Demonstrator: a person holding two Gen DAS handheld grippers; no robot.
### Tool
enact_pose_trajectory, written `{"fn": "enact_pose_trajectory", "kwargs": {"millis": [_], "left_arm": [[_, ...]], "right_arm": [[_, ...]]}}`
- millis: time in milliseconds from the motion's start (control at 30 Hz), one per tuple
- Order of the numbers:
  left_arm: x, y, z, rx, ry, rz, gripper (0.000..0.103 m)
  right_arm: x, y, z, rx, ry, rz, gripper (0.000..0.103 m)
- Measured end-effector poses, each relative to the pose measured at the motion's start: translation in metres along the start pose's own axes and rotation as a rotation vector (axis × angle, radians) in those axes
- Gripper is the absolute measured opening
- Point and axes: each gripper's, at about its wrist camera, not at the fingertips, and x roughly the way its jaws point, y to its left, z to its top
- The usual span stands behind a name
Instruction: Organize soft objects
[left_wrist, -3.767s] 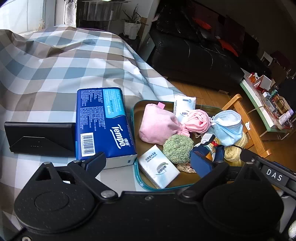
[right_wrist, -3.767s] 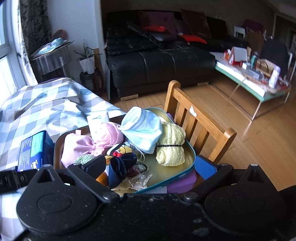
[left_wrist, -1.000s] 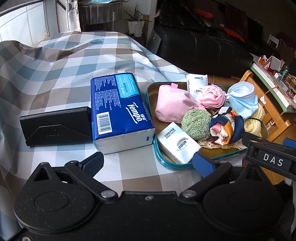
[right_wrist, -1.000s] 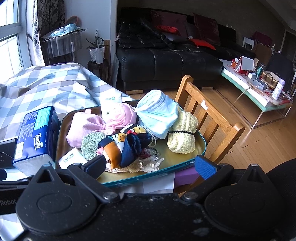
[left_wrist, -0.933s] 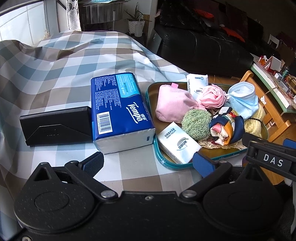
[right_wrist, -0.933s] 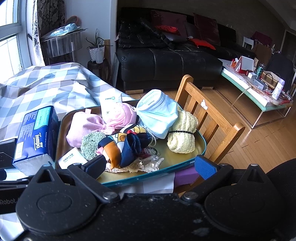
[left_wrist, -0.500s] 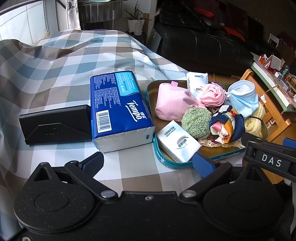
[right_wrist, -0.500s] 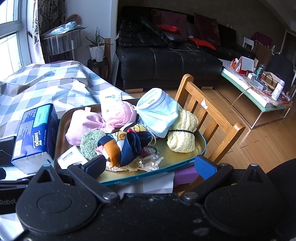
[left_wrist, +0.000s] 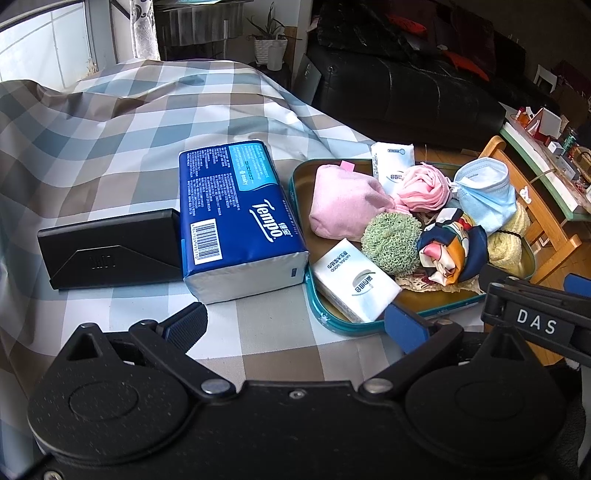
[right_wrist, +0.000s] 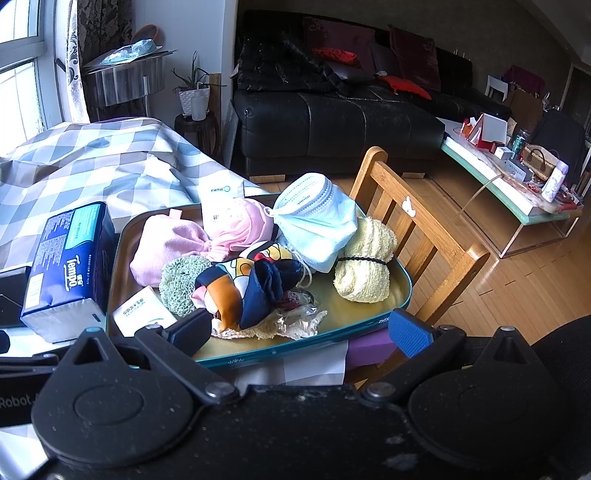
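The tissue pack is half hidden behind the right gripper; small print unreadable.

A home living room. A black leather sofa with red cushions runs along the far wall. Left of the sofa, a potted plant stands on a small stool beside a curtained window. Right of the sofa is a cluttered coffee table. In front of the sofa stand a wooden chair and a bench under a checked cloth.
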Motion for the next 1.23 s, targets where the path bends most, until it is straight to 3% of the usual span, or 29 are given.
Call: {"fn": "enact_pose_trajectory", "kwargs": {"millis": [1233], "left_arm": [[0.0006,0.0027,-0.0001,-0.011,0.003,0.007,0.099]], "right_arm": [[0.0010,0.0010,-0.0027,-0.007,0.010,-0.005,0.103]]}}
